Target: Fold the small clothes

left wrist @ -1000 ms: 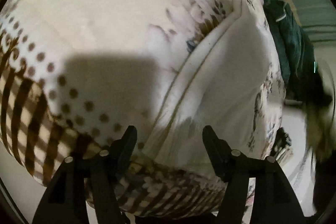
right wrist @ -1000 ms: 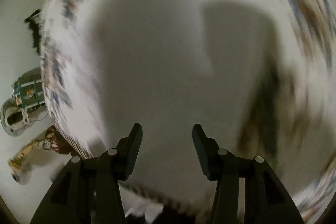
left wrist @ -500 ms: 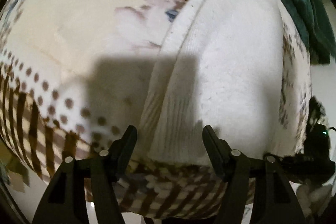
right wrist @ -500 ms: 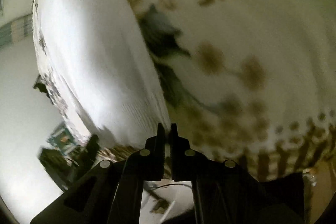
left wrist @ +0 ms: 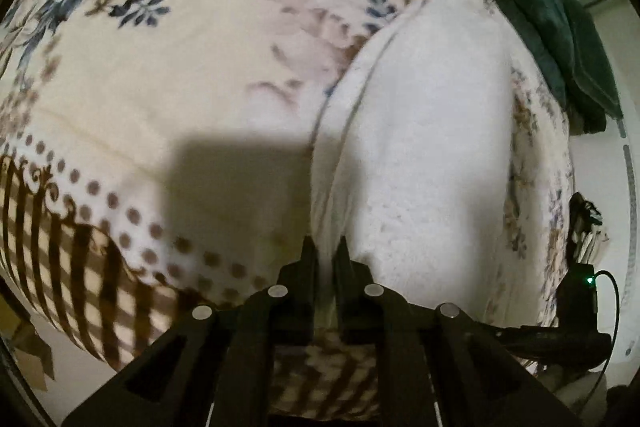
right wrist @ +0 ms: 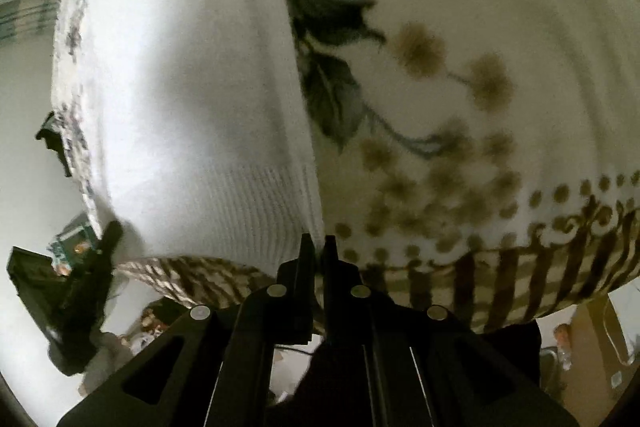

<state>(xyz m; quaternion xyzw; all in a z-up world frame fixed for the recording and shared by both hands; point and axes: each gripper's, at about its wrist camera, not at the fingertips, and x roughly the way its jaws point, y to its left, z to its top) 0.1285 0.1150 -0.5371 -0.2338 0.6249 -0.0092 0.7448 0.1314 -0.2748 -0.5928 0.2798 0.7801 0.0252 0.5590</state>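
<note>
Gripping the near hem at its two corners seemed to be the step in hand. The white knitted garment (left wrist: pixel 424 147) lay flat on the flowered blanket (left wrist: pixel 160 75), near that blanket's striped border, with its ribbed hem (right wrist: pixel 240 211) toward both cameras.

The left gripper (left wrist: pixel 325 255) was almost fully closed, with only a thin slit between its fingers, and a strip of the white cloth stood in that slit at the garment's left edge. It appeared to pinch this edge, where a doubled seam ran away from the fingers.

The right gripper (right wrist: pixel 316 251) was closed just as far, at the right corner of the ribbed hem. Its tips touched the edge of the knit, but I could not tell for sure whether cloth was truly caught between them or only lay beside them.

In my judgement the fold itself was not yet made, because the garment was spread out in one layer. The next move would call for lifting both corners together, keeping them level, and carrying the hem away over the body of the garment toward its far end. If the right side held nothing, the hem would rise on one side only and the fold would come out crooked.

A dark green cloth (left wrist: pixel 552 39) lay beyond the blanket's far edge, well apart from the work.
</note>
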